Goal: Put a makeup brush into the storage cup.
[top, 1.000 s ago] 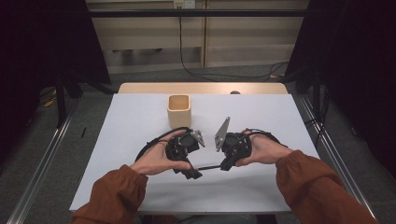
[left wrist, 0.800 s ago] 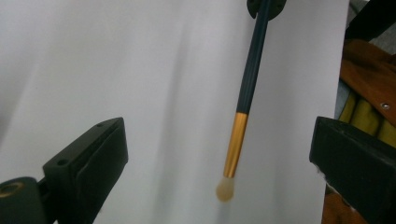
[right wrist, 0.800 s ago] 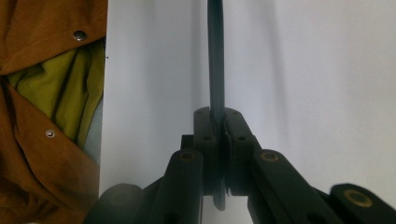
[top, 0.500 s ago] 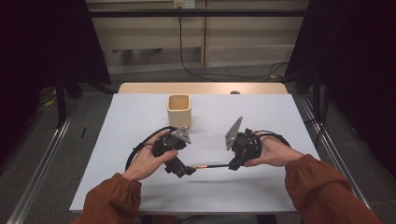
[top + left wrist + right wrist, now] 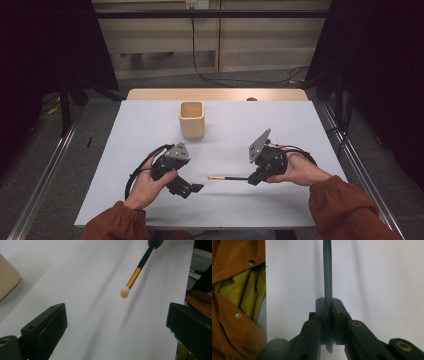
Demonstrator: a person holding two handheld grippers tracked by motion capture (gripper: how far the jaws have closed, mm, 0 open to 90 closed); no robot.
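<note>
Brush [image 5: 227, 178]: small makeup brush w/ dark handle, gold ferrule, pale tip. Held level just above the table [image 5: 150, 120], near its centre-front. Tip points to 9 o'clock in the high view, toward the L gripper.
Brush, L gripper view: comes in from 1 o'clock, tip [image 5: 124, 292] hanging free over the white top, between the two jaws but touching neither.
R gripper [image 5: 255, 178]: pressed together on the brush handle. R gripper view shows the handle [image 5: 327, 270] clamped between the pads, running straight up to 12 o'clock, w/ a short stub poking out behind the pads.
L gripper [image 5: 192, 189]: jaws spread wide, nothing pinched. Sits at approx 8 o'clock from the brush tip, a small gap apart.
Cup [image 5: 191, 119]: beige, squarish, open top, upright. At 11 o'clock from the brush, well apart, toward the table's far edge.
Hands: one on each gripper body, rust-brown sleeves entering from 6 o'clock.
Table: white top, wooden strip along the far edge.
</note>
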